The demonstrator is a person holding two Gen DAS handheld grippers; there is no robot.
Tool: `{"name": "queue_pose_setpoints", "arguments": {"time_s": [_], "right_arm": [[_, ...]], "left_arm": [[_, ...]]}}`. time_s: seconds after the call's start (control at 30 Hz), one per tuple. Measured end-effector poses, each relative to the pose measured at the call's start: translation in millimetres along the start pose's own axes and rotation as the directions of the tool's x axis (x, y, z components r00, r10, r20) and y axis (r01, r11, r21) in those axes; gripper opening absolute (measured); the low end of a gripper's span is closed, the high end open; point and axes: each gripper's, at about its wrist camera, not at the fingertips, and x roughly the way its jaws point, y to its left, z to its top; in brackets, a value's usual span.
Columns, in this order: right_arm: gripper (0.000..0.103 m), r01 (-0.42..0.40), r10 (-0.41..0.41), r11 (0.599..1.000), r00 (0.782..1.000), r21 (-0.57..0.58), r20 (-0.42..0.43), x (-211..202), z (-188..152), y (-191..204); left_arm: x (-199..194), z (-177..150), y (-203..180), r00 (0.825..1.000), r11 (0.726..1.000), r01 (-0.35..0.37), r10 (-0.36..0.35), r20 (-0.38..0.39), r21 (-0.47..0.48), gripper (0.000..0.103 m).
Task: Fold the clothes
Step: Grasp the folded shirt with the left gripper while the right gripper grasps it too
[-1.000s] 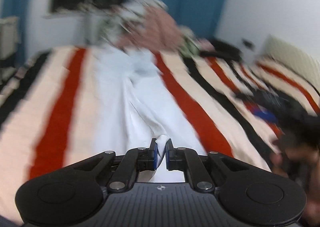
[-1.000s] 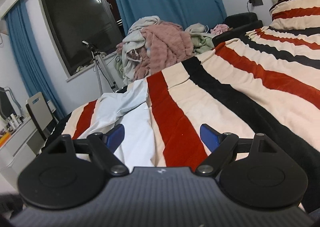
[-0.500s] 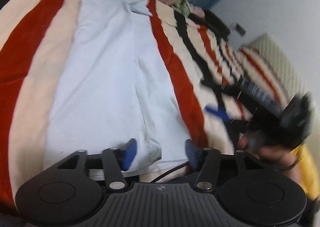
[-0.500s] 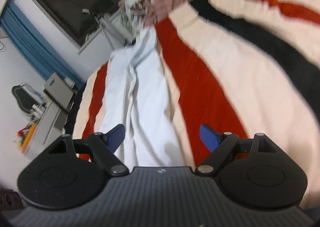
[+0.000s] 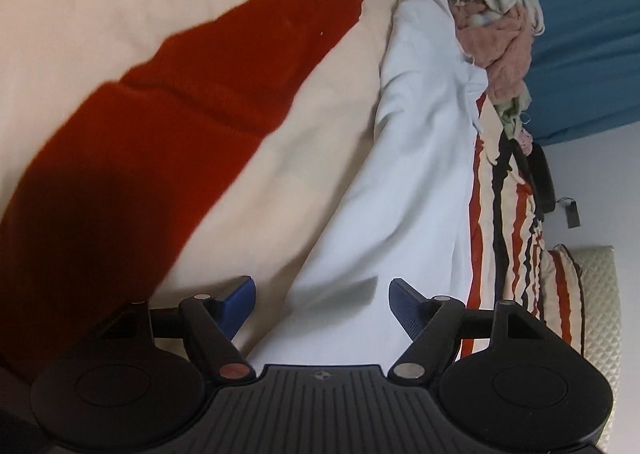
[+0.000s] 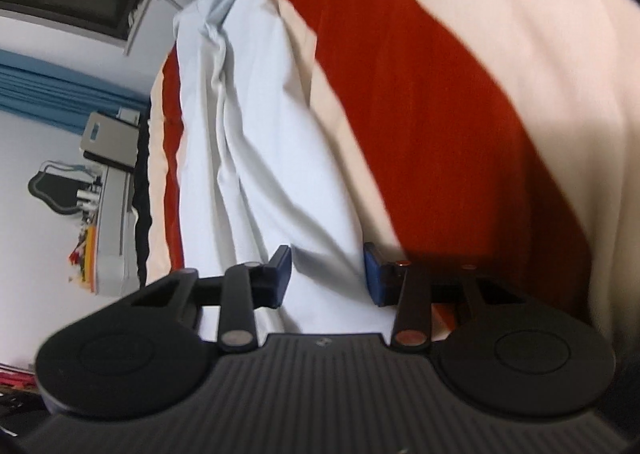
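Note:
A pale blue-white garment (image 5: 420, 182) lies stretched out long on the striped bed, its near end under both grippers. My left gripper (image 5: 322, 300) is open, its blue pads astride the garment's near left edge, holding nothing. In the right wrist view the same garment (image 6: 256, 158) runs away from me with lengthwise folds. My right gripper (image 6: 328, 274) is open with the garment's near right part between its blue pads, which do not press on it.
The bed cover (image 5: 224, 86) has broad cream, red and black stripes. A pile of pink, white and green clothes (image 5: 496, 26) sits at the far end by a blue curtain (image 5: 592, 34). A desk and chair (image 6: 108, 158) stand beside the bed.
My left gripper let go of the garment and opened wide. Both grippers dropped low to the garment's near end and rolled sideways. The right jaws narrowed around the cloth.

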Motion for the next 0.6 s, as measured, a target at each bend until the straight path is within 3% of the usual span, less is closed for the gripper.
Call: {"name": "queue_pose_setpoints", "arguments": {"time_s": [0.1, 0.17, 0.23, 0.27, 0.3, 0.37, 0.43, 0.6], "right_arm": [[0.040, -0.011, 0.011, 1.000, 1.000, -0.007, 0.024, -7.2, -6.6, 5.0], [0.033, -0.019, 0.019, 1.000, 0.999, -0.011, 0.039, -12.0, -10.9, 8.3], [0.033, -0.026, 0.027, 1.000, 0.998, -0.016, 0.055, -16.8, -15.3, 11.6], [0.033, -0.030, 0.031, 0.999, 0.998, -0.019, 0.063, -19.1, -17.5, 13.3], [0.032, -0.033, 0.035, 0.999, 0.997, -0.021, 0.071, -21.5, -19.7, 15.0], [0.018, -0.041, 0.043, 0.999, 0.995, -0.026, 0.086, -26.3, -24.1, 18.3], [0.011, -0.048, 0.051, 0.998, 0.994, -0.031, 0.102, -31.1, -28.5, 21.6], [0.008, -0.073, 0.081, 0.995, 0.986, -0.064, 0.145, -50.2, -36.8, 34.3]], "left_arm": [[-1.6, -7.0, -1.1, 1.000, 1.000, 0.005, -0.005, -0.028, 0.010, 0.064], [-2.6, -15.0, 0.8, 0.998, 1.000, 0.020, -0.019, -0.054, 0.005, 0.055], [-1.7, -20.0, 0.5, 0.997, 0.999, 0.035, -0.034, -0.075, 0.003, 0.036], [-0.6, -22.0, -1.0, 0.996, 0.999, 0.041, -0.041, -0.085, 0.006, 0.017], [0.5, -24.0, -2.5, 0.994, 0.999, 0.048, -0.047, -0.094, 0.010, 0.010], [2.7, -28.0, -5.4, 0.992, 0.998, 0.061, -0.059, -0.113, 0.016, 0.009], [-0.9, -28.2, -7.8, 0.990, 0.996, 0.090, -0.089, -0.110, 0.003, 0.006], [-31.5, -18.2, -18.9, 0.976, 0.977, 0.209, -0.211, -0.043, -0.049, 0.005]]}}
